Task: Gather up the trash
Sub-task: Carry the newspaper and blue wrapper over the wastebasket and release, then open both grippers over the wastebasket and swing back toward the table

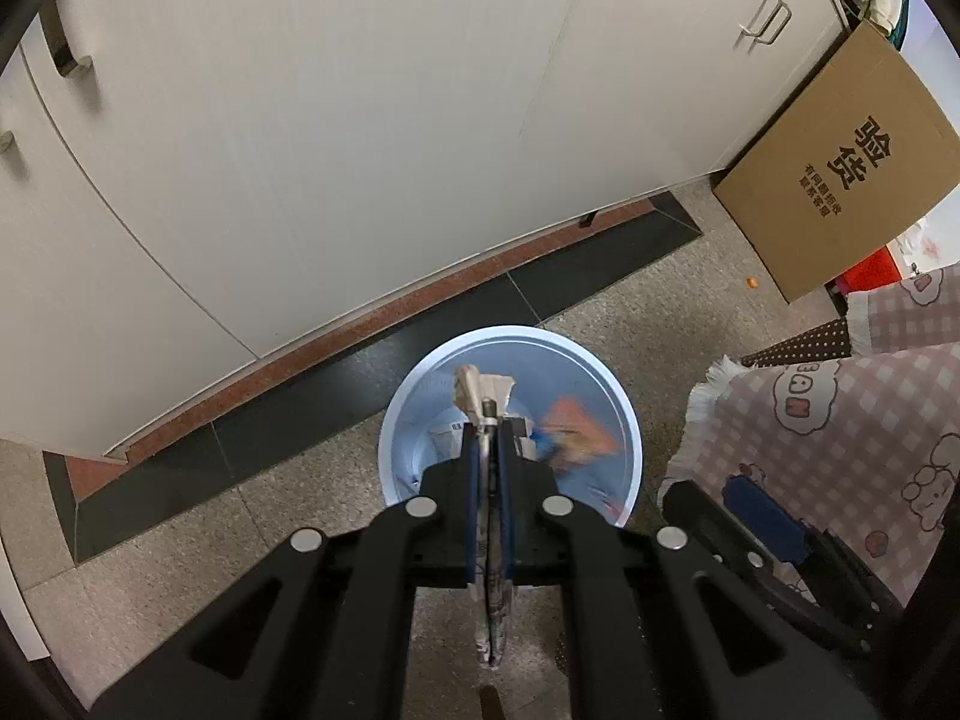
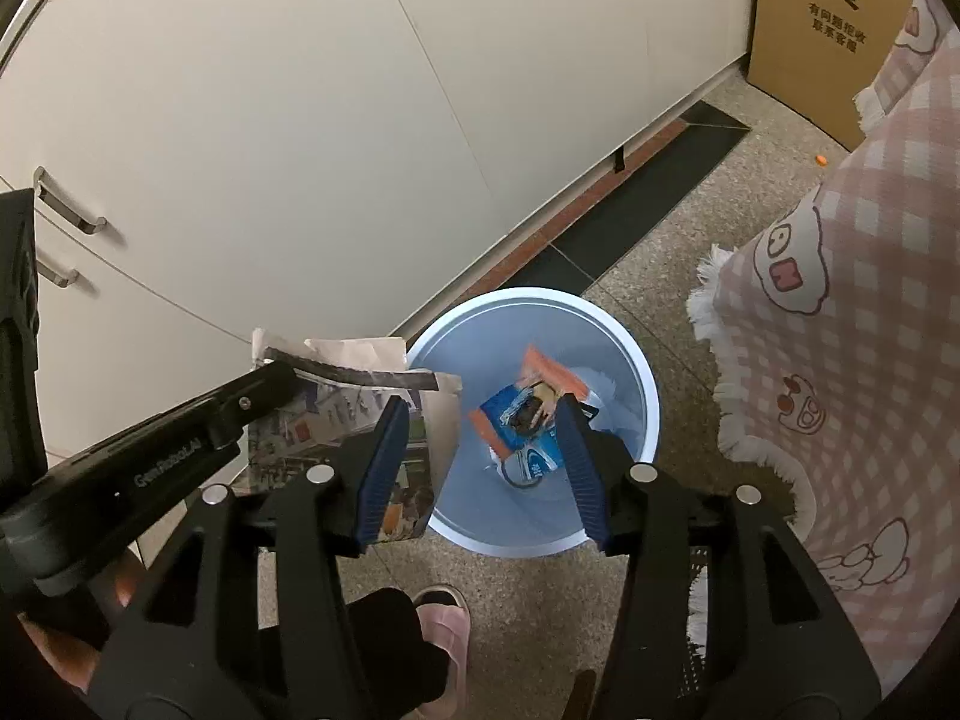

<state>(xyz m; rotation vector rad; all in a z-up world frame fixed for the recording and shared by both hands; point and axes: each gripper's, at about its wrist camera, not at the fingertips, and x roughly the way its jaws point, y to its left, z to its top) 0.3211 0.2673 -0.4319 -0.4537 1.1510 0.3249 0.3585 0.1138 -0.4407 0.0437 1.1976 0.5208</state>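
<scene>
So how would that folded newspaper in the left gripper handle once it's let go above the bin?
The folded newspaper looks light and floppy: its free edges bend away from the left gripper. It would probably flutter rather than drop straight. It hangs near the pale blue round plastic bin rim, so it might catch there.

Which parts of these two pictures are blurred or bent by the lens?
Left wrist view: the orange packet above the bin is smeared by motion; cabinet edges curve strongly. Right wrist view: packet and newspaper are sharp; the same fisheye bending shows.
</scene>
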